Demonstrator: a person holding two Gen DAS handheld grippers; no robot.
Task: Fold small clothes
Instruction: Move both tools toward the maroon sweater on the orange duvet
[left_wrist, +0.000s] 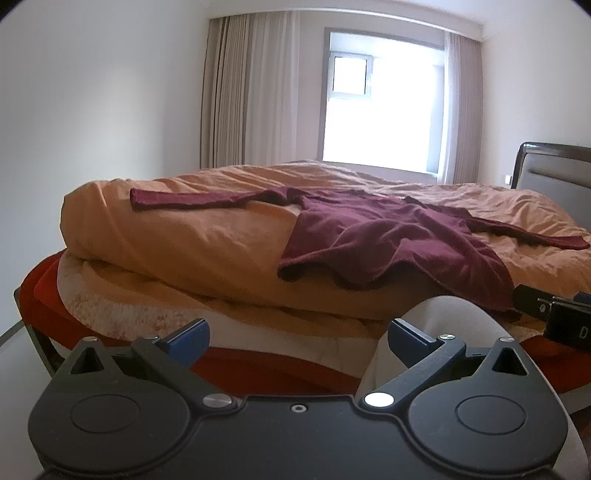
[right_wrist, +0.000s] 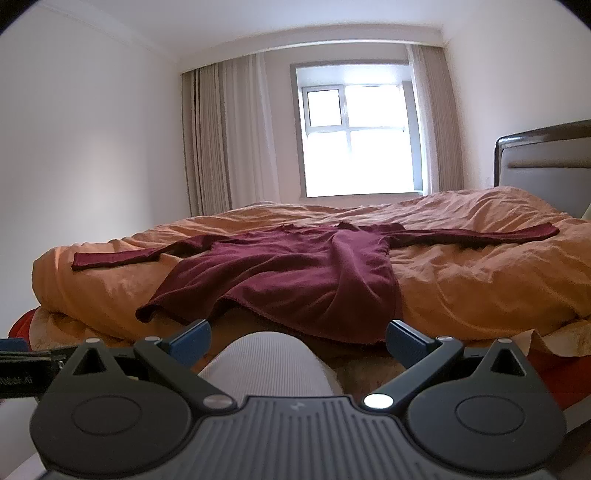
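Both black two-finger grippers with blue pads are wide open and empty, low in front of the bed.

Nearest to us in the right wrist view is our right gripper (right_wrist: 297, 338), its jaws far apart, holding and touching nothing; a pale ribbed trouser knee (right_wrist: 271, 363) shows between them. Our left gripper (left_wrist: 297, 338) is equally spread and empty. Ahead of both and a little higher lies the dark red long-sleeved knit top (right_wrist: 295, 273), spread flat on the orange crumpled duvet (right_wrist: 480, 269), its hem hanging over the near edge toward us. Its body runs away from us toward the window (right_wrist: 354, 140), and its sleeves stretch out left and right. From the left gripper the top (left_wrist: 388, 236) lies more to the right, so we judge the right gripper is nearer to the hem. We must reach forward and up.
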